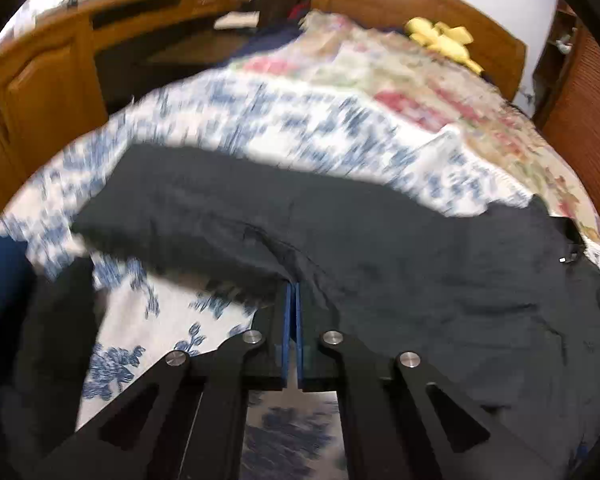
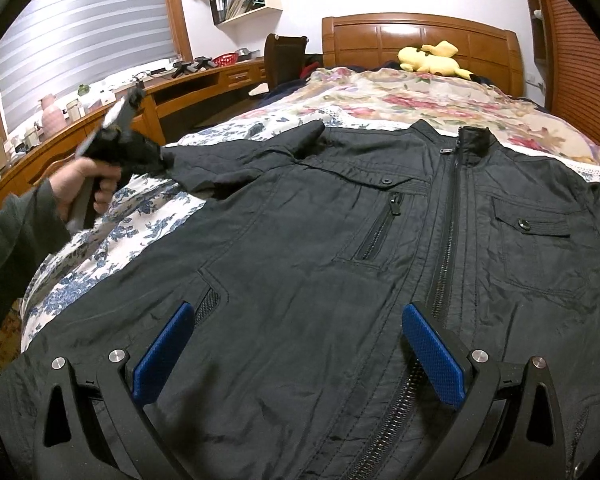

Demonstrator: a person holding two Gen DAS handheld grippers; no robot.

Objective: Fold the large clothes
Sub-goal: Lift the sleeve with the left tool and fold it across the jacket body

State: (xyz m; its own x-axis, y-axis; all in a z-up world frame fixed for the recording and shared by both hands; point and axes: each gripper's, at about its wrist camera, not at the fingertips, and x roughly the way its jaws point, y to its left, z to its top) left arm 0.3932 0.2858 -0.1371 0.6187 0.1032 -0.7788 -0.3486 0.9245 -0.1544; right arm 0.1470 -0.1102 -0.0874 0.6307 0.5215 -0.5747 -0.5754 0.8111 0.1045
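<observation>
A black zip-front jacket point(image 2: 340, 248) lies front-up on the bed, collar toward the headboard. My right gripper point(image 2: 300, 320) is open just above the jacket's lower front, blue pads point(image 2: 432, 352) spread wide, nothing between them. My left gripper point(image 1: 293, 286) is shut on the jacket's left sleeve point(image 1: 220, 220), its blue pads pressed together on the fabric. In the right wrist view the left gripper point(image 2: 162, 158) holds the sleeve end lifted at the left side of the bed. The left wrist view is motion-blurred.
The bed has a blue-and-white floral cover point(image 2: 132, 208) and a pink floral quilt point(image 2: 400, 96) farther up. A yellow plush toy point(image 2: 432, 60) lies by the wooden headboard point(image 2: 420, 36). A wooden desk point(image 2: 188, 84) with clutter runs along the left.
</observation>
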